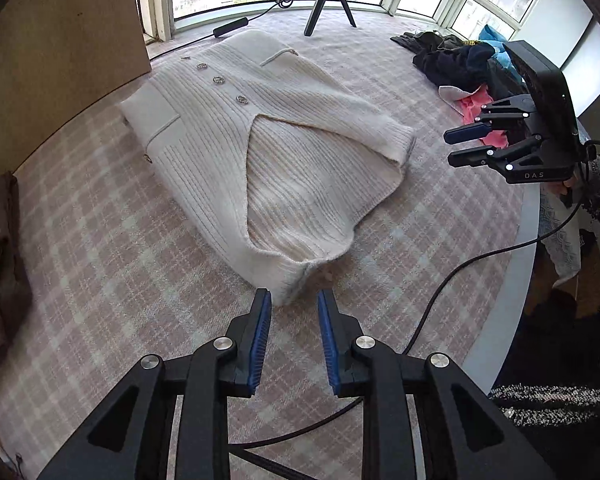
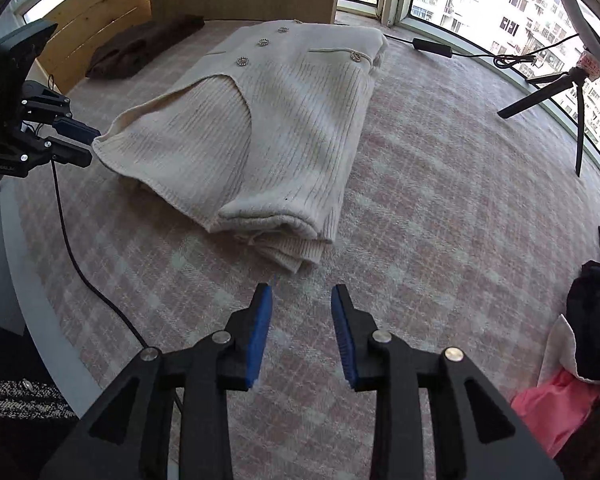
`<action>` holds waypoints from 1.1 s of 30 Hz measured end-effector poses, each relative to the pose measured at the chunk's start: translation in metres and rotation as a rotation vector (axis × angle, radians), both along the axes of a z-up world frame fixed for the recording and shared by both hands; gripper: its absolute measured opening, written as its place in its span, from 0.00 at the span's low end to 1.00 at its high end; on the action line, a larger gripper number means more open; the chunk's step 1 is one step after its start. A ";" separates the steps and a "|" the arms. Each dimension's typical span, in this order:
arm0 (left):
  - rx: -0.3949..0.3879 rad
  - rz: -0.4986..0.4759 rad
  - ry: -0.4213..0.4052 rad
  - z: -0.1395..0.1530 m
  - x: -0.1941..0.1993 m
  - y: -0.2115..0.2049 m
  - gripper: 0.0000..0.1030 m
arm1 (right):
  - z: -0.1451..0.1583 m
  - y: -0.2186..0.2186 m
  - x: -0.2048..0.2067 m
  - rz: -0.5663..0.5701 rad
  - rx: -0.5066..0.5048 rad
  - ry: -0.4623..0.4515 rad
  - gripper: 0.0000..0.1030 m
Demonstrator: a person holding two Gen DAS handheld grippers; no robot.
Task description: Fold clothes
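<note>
Cream ribbed-knit cardigan (image 1: 268, 148) with ring-shaped metal buttons lies folded on the pink-and-white plaid woven tablecloth (image 1: 100, 240). Left gripper (image 1: 292, 300), blue ridged pads slightly parted, holds nothing, tips just short of the soft hem. Right gripper (image 2: 302, 294) likewise parted, empty, near the cuff.

ribbed knit cardigan (image 1: 284, 152), seemingly woven plaid tablecloth (image 1: 100, 240)

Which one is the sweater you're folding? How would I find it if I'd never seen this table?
Start at the big table with the pink checked cloth. In its middle lies the cream ribbed sweater, half folded. Unlike the dark pile of clothes at one edge and the brown garment by the wooden wall, it is pale, with a row of shiny round buttons.
</note>
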State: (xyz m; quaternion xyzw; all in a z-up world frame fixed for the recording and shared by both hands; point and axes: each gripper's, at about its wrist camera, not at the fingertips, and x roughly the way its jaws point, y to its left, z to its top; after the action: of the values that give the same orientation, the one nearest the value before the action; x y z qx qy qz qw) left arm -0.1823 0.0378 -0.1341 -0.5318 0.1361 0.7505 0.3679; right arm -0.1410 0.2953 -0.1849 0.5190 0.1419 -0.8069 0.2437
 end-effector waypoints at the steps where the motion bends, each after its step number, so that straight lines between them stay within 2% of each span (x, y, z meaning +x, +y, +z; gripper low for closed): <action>1: 0.027 0.014 0.008 0.007 -0.001 -0.005 0.21 | 0.012 0.005 0.000 -0.013 -0.057 0.011 0.30; 3: 0.084 0.038 0.041 0.022 -0.003 -0.009 0.24 | 0.033 0.011 -0.008 -0.047 -0.181 0.026 0.30; 4: 0.085 0.050 0.078 0.024 -0.008 -0.007 0.26 | 0.040 0.011 -0.016 -0.067 -0.234 0.034 0.30; 6: 0.032 0.067 0.131 0.015 -0.021 0.000 0.24 | 0.041 -0.004 -0.037 -0.077 -0.267 0.041 0.30; 8: 0.006 0.091 0.107 -0.003 -0.036 0.008 0.24 | 0.031 -0.025 -0.057 -0.065 -0.258 0.035 0.30; 11: 0.045 0.092 0.011 -0.033 -0.040 0.018 0.22 | 0.003 -0.051 -0.084 -0.061 -0.212 -0.017 0.30; 12: 0.057 0.081 -0.006 -0.043 -0.037 0.026 0.22 | -0.012 -0.052 -0.088 -0.067 -0.149 -0.042 0.30; 13: 0.040 0.050 0.020 -0.049 -0.030 0.037 0.25 | -0.027 -0.051 -0.092 -0.075 -0.072 -0.066 0.30; 14: 0.024 0.020 0.045 -0.054 -0.023 0.048 0.28 | -0.036 -0.043 -0.091 -0.076 -0.039 -0.075 0.30; 15: 0.028 -0.010 0.044 -0.053 -0.019 0.054 0.35 | -0.036 -0.033 -0.089 -0.079 -0.053 -0.085 0.30; 17: 0.040 -0.055 0.013 -0.048 -0.016 0.062 0.35 | -0.030 -0.015 -0.094 -0.123 -0.070 -0.169 0.30; 18: 0.042 -0.051 0.022 -0.039 -0.021 0.057 0.33 | -0.023 -0.009 -0.096 -0.134 -0.079 -0.176 0.30; 21: 0.049 -0.039 0.050 -0.013 -0.036 0.042 0.31 | 0.014 -0.007 -0.110 -0.143 -0.152 -0.079 0.30; 23: 0.069 0.017 0.083 0.000 -0.061 0.027 0.31 | 0.030 -0.018 -0.130 -0.138 -0.199 -0.024 0.32; 25: 0.048 0.078 0.121 0.000 -0.091 0.020 0.29 | 0.037 -0.036 -0.155 -0.123 -0.216 0.025 0.32; 27: 0.023 0.130 0.141 -0.005 -0.122 0.018 0.29 | 0.031 -0.056 -0.188 -0.116 -0.233 0.028 0.32; 29: 0.030 0.151 0.140 -0.013 -0.147 0.026 0.29 | 0.015 -0.068 -0.222 -0.143 -0.237 -0.006 0.32; 31: 0.027 0.147 0.127 -0.028 -0.166 0.041 0.29 | -0.004 -0.072 -0.244 -0.161 -0.184 -0.032 0.32; 33: 0.028 0.113 0.081 -0.050 -0.173 0.065 0.29 | -0.027 -0.060 -0.248 -0.165 -0.141 -0.069 0.33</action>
State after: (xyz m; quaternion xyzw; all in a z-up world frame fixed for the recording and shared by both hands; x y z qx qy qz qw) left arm -0.3548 0.1032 -0.1844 -0.5024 0.1102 0.7930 0.3265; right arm -0.3893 0.2350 -0.2117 0.5378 0.0331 -0.8140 0.2170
